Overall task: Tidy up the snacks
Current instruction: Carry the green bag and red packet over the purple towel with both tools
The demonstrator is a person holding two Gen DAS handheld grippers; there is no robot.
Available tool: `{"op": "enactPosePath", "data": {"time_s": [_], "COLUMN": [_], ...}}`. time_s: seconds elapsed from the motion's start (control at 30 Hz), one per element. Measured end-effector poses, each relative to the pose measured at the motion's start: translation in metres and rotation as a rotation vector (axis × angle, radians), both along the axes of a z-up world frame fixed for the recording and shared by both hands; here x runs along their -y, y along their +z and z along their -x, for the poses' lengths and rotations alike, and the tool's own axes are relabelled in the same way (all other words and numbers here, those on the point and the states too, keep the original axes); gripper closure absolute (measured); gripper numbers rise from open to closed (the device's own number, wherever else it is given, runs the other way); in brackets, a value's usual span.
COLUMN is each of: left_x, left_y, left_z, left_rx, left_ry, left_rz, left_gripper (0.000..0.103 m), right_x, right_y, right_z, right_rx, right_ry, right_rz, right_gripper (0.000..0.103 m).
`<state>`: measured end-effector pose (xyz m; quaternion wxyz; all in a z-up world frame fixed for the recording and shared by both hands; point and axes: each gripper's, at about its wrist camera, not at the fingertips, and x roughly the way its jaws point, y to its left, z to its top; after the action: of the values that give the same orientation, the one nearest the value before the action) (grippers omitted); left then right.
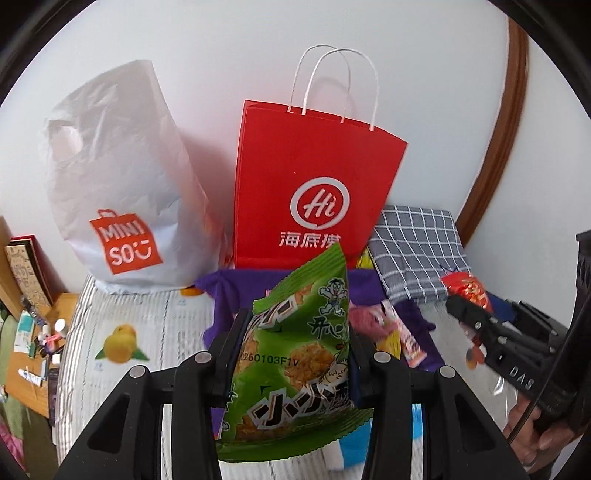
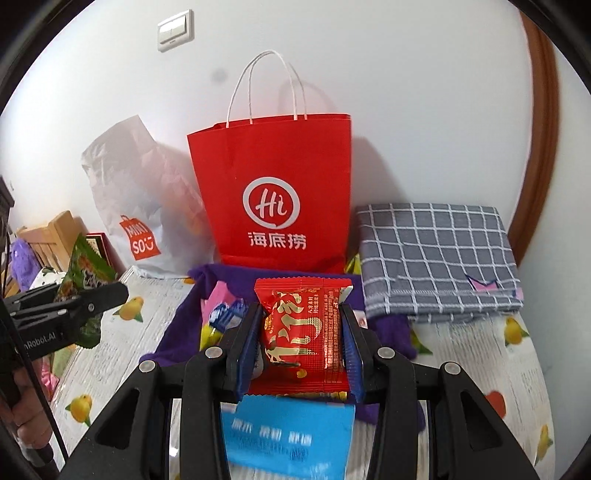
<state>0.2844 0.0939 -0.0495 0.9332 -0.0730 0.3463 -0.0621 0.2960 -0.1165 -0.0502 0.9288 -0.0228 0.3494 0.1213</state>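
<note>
**A:** ok so why is each hand carrying one packet? The left gripper (image 1: 291, 354) is clamped on a green snack packet (image 1: 295, 354), jaws pressed in on both sides, packet standing upright and poking well above the fingers. The right gripper (image 2: 299, 343) is closed on a red snack packet (image 2: 303, 332) the same way, squeezed across its middle.

**B:** my guess is sorting. Both packets are lifted clear of the purple cloth (image 2: 184, 325) where the other snacks sit: a pink packet (image 2: 218, 295), a blue-wrapped candy (image 2: 225, 314), something yellow. Two bags wait at the far side against the wall, a red paper bag (image 2: 273, 192) in the middle standing open with its handles up, and a white plastic bag (image 1: 118, 177) to its left, slumped. Can't tell which snack goes in which bag.

**A:** what's the blue packet (image 2: 288, 435) right under the right gripper?

**B:** lying flat at the near edge, not gripped as far as I can see.

**A:** and the surface?

**B:** a tablecloth (image 2: 517, 369) with a fruit print, glossy, pushed up to a white wall. Folded grey checked cloth (image 2: 436, 254) on the far right. Light switch (image 2: 175, 29) up on the wall, brown door frame (image 2: 543, 110) to the right, a cluttered wooden shelf (image 1: 33, 332) off to the left.
</note>
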Motion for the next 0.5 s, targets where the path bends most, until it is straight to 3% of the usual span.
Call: {"op": "enactPosePath", "data": {"time_s": [0.33,0.5], "left_x": [0.01,0.006], "left_y": [-0.003,-0.025], "left_z": [-0.05,-0.063], "left_rx": [-0.012,-0.035], "left_ry": [0.001,0.009], "left_rz": [-0.007,-0.011], "left_gripper": [0.062,0.062], "right_x": [-0.003,-0.005], "right_y": [-0.007,-0.015], "right_z": [-0.054,-0.068], "right_rx": [-0.004,-0.011], "right_ry": [0.019,0.033], "right_rz": [-0.014,-0.019], "right_gripper": [0.062,0.062]}}
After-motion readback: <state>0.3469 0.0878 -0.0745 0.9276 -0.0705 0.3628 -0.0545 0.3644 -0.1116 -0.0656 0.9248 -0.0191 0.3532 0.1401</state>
